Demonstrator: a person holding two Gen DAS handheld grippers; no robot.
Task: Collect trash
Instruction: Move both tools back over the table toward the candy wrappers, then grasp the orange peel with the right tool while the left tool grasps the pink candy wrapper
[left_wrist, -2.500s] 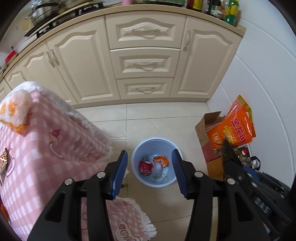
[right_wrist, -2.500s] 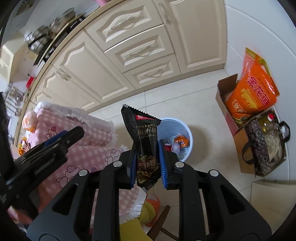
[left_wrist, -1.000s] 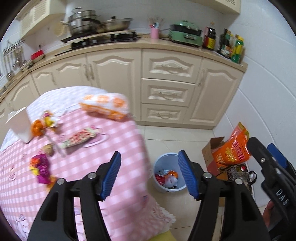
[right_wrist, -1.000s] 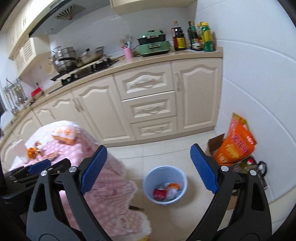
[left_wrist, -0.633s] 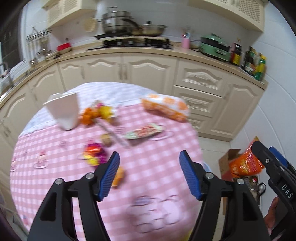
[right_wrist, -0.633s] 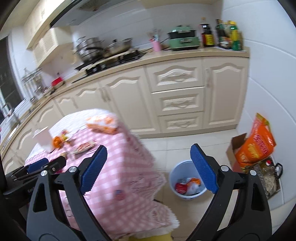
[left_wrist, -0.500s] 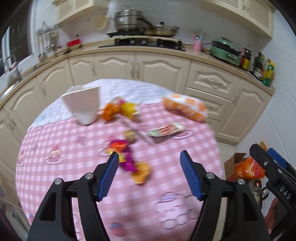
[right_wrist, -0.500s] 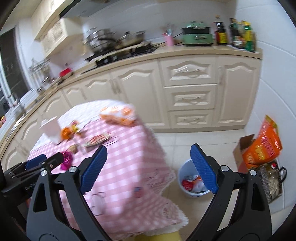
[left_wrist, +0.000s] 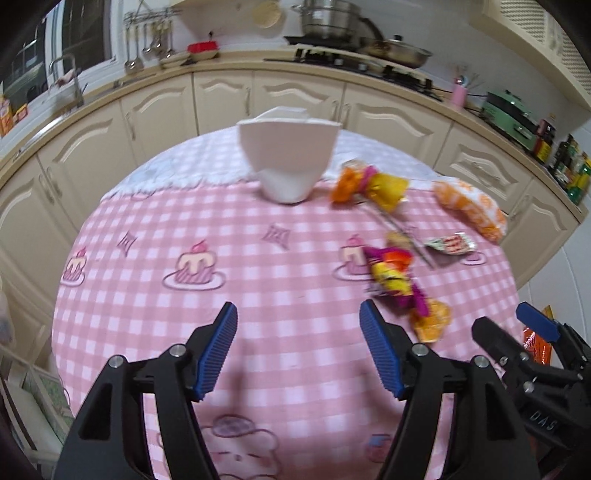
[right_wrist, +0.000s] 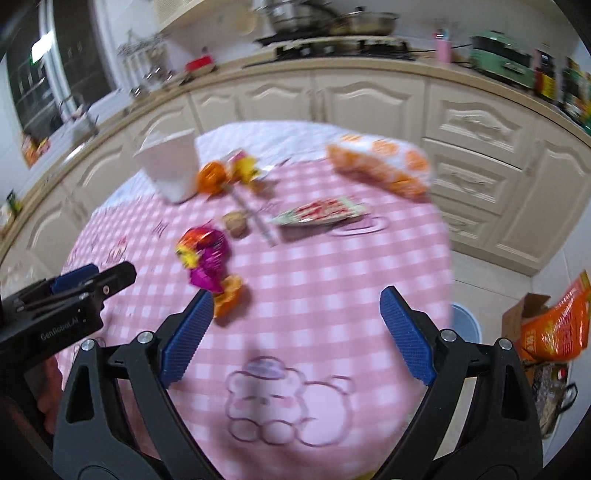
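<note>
Right of the empty, spread left tongs (left_wrist: 298, 345) lies a purple wrapper (left_wrist: 393, 275)

table: round table (left_wrist: 155, 236), pink checked cloth
far edge: white paper container (left_wrist: 288, 158), orange-yellow wrapper (left_wrist: 369, 186)
right edge: orange-white bag (left_wrist: 469, 208), flat red-green packet (left_wrist: 450, 243)
right of middle: purple-yellow wrapper (left_wrist: 395, 278), orange scrap (left_wrist: 430, 321)

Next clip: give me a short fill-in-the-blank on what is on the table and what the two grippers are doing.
1. The tablecloth is checked white and ____.
2. The left gripper holds ____.
3. The jaws of the right gripper stand ____.
4. The white paper bag stands ____ the counter than the purple wrapper.

Missing words: pink; nothing; open; nearer
</note>
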